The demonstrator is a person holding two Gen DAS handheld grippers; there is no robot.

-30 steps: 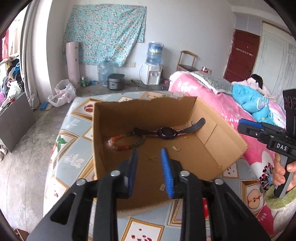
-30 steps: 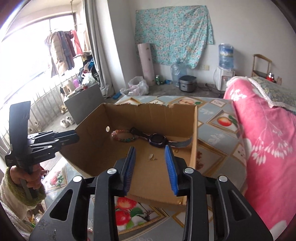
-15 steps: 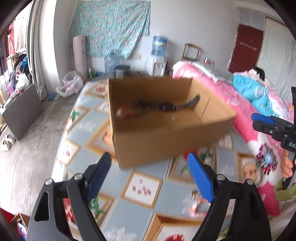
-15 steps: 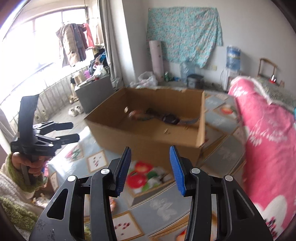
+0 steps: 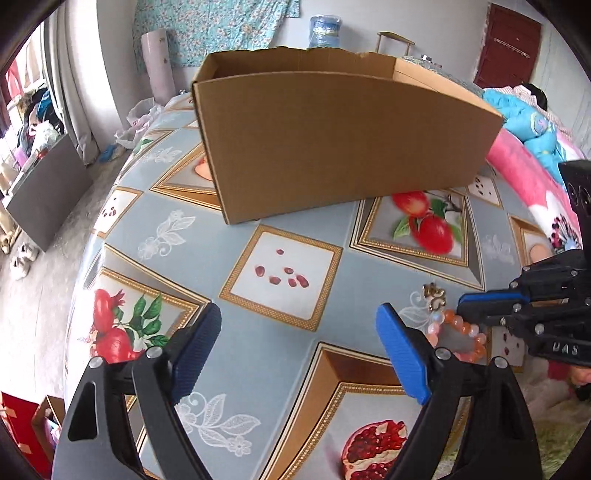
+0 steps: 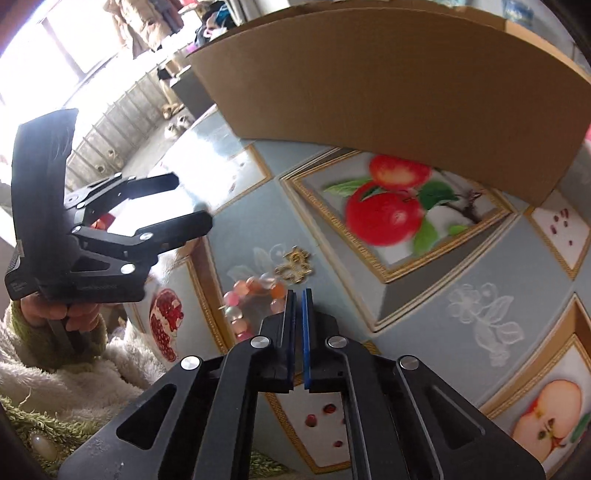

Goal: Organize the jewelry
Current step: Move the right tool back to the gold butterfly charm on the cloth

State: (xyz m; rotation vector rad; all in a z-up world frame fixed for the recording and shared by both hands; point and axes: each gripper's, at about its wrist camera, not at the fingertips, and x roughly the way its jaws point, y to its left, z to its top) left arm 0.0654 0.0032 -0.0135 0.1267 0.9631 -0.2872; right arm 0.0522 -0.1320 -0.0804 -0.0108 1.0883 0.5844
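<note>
Pickup step: the right hand-held gripper (image 6: 299,295), jaws pressed together and empty, noses the pink beaded bracelet (image 6: 251,295) near the tabletop's (image 5: 258,343) front edge; it must reopen. Left hand-held gripper (image 5: 299,325) gapes empty.

A white wall (image 5: 240,14) at the far side is hung with a floral cloth (image 5: 207,26), and a water dispenser (image 5: 325,29) and a dark red door (image 5: 506,48) are seen to its right. Bright daylight is let in through a window (image 6: 77,48) at the left, where clothes (image 6: 147,22) are hung above a grey floor (image 5: 33,295). A bed with pink bedding (image 5: 532,177) is placed at the right.
</note>
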